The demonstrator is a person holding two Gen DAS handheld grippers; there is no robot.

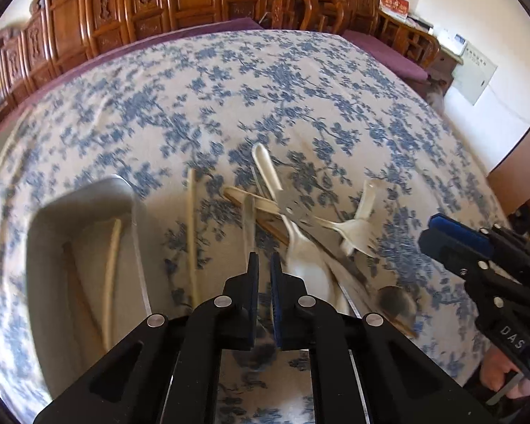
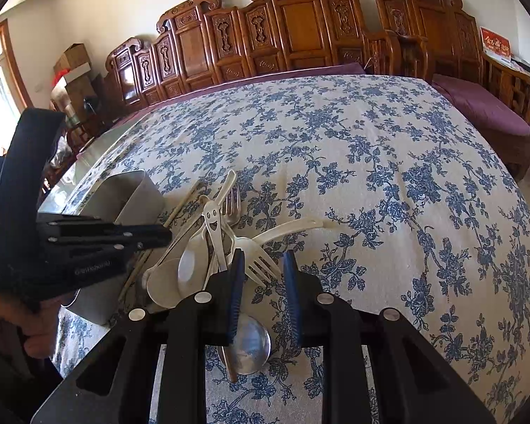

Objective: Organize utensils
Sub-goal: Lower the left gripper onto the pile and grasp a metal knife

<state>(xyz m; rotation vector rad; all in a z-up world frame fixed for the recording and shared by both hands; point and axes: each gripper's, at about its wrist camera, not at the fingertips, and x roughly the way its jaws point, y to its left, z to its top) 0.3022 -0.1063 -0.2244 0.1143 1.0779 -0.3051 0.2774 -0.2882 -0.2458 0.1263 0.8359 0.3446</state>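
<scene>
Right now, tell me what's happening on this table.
A person holding a gripper in each hand is sorting a pile of utensils on the floral tablecloth into a metal holder. A few chopsticks already lie inside it. The left gripper hovers over the pile, nearly closed, with nothing clearly in its grip. The right gripper is open, over a white plastic fork and a metal spoon.

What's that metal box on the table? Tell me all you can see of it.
The metal box is a shiny, steel-looking utensil holder with rounded corners, lying tipped on the floral cloth, mouth open. A pale chopstick and a brownish stick lie inside. It sits left of the loose cutlery; the left claw hovers beside it.
</scene>
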